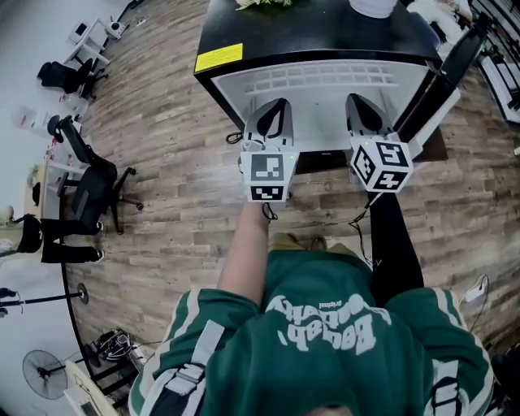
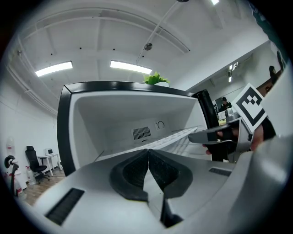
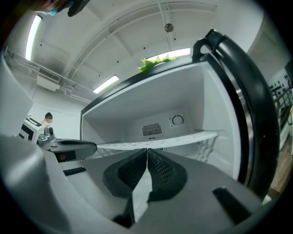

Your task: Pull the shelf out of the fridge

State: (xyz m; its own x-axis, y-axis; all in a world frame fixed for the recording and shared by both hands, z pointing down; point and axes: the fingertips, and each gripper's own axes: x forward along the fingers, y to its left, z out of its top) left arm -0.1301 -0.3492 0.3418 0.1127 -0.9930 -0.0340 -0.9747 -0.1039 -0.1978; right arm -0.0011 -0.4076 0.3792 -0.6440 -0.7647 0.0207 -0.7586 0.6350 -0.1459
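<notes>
A small black fridge [image 1: 309, 32] stands open in front of me, its door [image 1: 443, 73] swung to the right. The white wire shelf [image 1: 325, 79] lies across the white interior. Both grippers reach to its front edge. My left gripper [image 1: 275, 106] is shut on the shelf's left part; in the left gripper view the pads [image 2: 137, 171] meet at the tips [image 2: 148, 151], where the shelf [image 2: 178, 137] runs tilted. My right gripper [image 1: 363, 101] is shut on the shelf's right part, and the shelf [image 3: 183, 138] runs level at its tips [image 3: 147, 149].
A green plant [image 1: 264, 4] and a white object [image 1: 374, 6] sit on the fridge top. An office chair [image 1: 93, 191] and a desk stand at the left on the wood floor. A fan [image 1: 45, 374] and cables lie behind me at lower left.
</notes>
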